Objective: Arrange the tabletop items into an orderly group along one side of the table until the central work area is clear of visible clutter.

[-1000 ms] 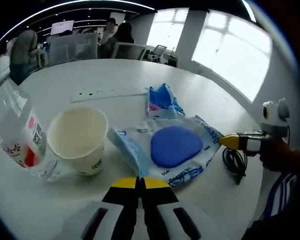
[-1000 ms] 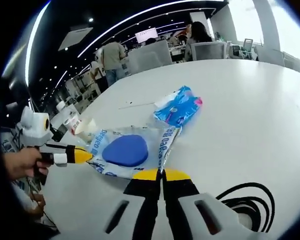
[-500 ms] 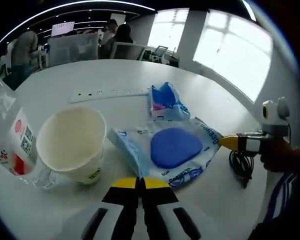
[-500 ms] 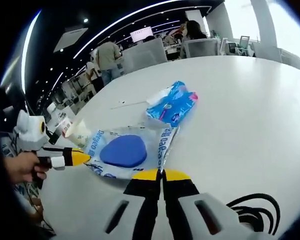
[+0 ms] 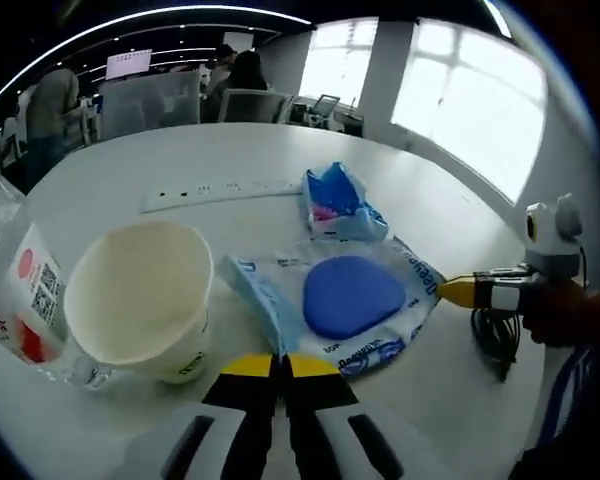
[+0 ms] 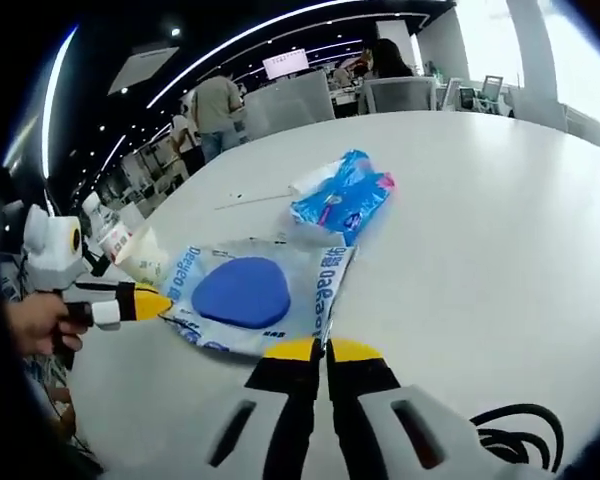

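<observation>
— What's on the table (image 5: 130,165), going left to right?

— In the left gripper view: a clear plastic bottle (image 5: 20,300) with a red-and-white label at the far left, touching a white paper cup (image 5: 140,300). Right of the cup lies a flat wipes pack (image 5: 330,300) with a blue oval lid, a crumpled blue tissue packet (image 5: 338,200) just beyond it. A white power strip (image 5: 220,190) lies farther back, and a black cable (image 5: 490,335) sits coiled at the right.

— And the room?

— An open office with ceiling light strips, bright windows on the right, and people standing near desks behind the table.

— The grippers?

— The left gripper (image 5: 277,368) has its yellow tips clenched on the near edge of the wipes pack. The right gripper (image 6: 322,350) is likewise clamped on the pack's opposite edge, a hand (image 5: 555,315) holding it.
</observation>
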`<state>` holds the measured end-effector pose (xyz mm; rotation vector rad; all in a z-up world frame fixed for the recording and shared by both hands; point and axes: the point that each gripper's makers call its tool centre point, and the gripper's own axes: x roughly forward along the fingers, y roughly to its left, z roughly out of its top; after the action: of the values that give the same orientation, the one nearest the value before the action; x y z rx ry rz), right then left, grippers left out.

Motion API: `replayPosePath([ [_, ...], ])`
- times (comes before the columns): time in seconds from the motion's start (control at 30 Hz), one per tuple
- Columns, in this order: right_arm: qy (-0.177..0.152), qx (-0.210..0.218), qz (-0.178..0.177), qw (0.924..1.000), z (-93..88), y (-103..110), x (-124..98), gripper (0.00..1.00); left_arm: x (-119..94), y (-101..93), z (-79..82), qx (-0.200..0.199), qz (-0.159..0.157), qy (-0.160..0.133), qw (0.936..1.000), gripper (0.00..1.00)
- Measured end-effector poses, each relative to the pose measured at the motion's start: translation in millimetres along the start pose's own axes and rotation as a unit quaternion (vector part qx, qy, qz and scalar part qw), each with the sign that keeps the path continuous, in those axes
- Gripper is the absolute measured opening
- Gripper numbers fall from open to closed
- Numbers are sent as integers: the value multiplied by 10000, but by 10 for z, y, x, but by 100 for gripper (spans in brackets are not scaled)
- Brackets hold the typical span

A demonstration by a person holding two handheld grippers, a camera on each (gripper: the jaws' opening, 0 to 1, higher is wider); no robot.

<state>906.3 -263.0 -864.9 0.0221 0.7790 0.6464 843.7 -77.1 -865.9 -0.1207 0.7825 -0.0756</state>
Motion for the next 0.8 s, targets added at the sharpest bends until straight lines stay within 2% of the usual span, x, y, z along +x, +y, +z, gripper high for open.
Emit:
replayPosePath([
  [0.17,-66,-115,26,9999,21,20,-12,3,-16,18,-12,1,46,-41,10000,4],
  [0.27,-65,-77,122,9999,18,57,-20,13,-33,24,-9,36,65,-73,9999,5],
  [0.63,-146,-262,80,9995,63,81,-132,19,-122,-2,-10,-53,62,-171,9998,12],
  [0.8,-218,-352,65,9991,96,91,-199,22,-218,-77,-1,-82,68,-239,9997,16],
])
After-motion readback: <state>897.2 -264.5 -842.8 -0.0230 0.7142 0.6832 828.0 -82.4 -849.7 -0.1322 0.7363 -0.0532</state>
